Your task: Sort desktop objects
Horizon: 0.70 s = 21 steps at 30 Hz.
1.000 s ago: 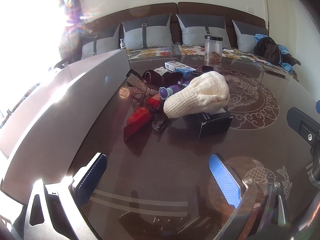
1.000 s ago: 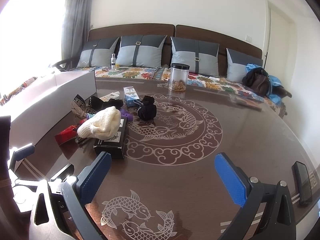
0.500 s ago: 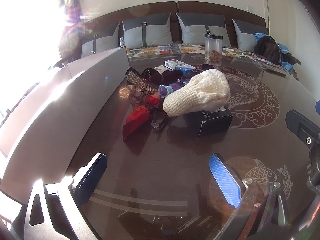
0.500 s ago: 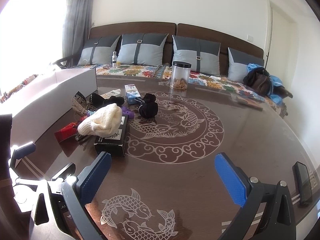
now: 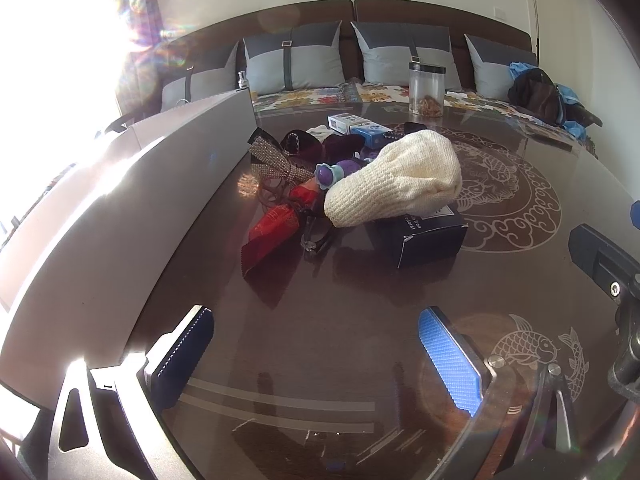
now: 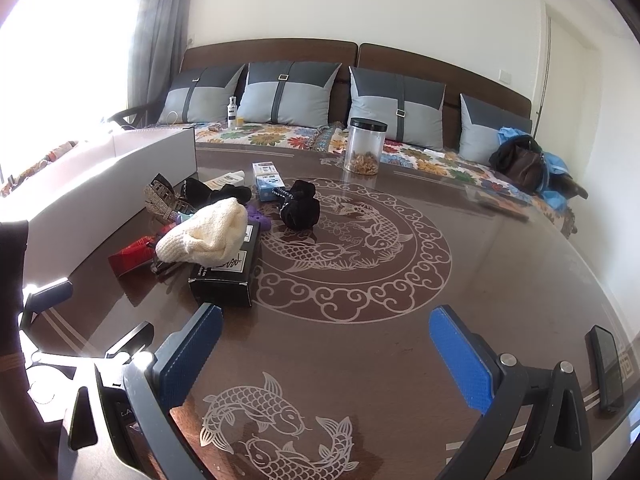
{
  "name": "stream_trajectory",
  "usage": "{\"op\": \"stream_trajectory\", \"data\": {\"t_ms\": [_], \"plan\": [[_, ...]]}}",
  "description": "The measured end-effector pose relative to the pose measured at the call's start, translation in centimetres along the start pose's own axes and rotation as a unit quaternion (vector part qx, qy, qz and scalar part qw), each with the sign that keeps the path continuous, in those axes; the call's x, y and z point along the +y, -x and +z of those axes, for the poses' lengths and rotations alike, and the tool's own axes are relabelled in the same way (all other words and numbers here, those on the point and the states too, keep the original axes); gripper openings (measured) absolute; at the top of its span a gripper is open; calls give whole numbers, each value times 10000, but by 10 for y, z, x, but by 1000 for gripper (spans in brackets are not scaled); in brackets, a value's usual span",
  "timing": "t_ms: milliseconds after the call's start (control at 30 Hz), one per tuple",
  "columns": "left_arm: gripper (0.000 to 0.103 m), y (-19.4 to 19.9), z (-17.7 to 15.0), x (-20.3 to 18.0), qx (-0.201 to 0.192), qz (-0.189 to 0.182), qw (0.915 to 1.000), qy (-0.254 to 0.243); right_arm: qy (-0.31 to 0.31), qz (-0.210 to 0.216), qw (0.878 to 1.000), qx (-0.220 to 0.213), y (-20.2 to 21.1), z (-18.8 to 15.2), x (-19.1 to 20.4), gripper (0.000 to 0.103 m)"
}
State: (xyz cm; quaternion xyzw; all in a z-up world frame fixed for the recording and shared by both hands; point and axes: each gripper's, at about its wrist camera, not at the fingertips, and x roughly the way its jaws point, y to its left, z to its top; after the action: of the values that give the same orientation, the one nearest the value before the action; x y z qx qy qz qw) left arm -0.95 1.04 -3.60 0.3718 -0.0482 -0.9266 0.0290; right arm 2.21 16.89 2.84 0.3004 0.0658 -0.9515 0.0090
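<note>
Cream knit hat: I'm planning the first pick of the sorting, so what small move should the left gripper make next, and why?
Probably ease the left gripper forward toward the cream knit hat. Both grippers hang open and hold nothing, well short of the pile. The hat lies on top, draped over the black box, so lifting it first should uncover what is beneath.

A dark glossy table [image 6: 500, 264] with pale carp inlay carries a white open box [image 6: 120, 184] along its left edge. Beside it lie a black carton [image 6: 226, 276], red packet [image 5: 272, 232], blue-white box [image 6: 266, 176], clear jar [image 6: 365, 146] and, near the right edge, a phone [image 6: 606, 364].
</note>
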Motion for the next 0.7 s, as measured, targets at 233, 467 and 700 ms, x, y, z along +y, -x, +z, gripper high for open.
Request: {"op": "stream_trajectory", "data": {"t_ms": [233,467,700], "plan": [[103,-4,-1,0,56,-11,10000,-12,-4,6,10000,49,-3,-1,0,103],[103,-10,-5,1,193,25,9998,-18,62,-23,9999,124,-5,-4,2,103],[103,-20,-9,10,434,60,9989,146,245,-85,9993,256,-10,-11,7,103]]}}
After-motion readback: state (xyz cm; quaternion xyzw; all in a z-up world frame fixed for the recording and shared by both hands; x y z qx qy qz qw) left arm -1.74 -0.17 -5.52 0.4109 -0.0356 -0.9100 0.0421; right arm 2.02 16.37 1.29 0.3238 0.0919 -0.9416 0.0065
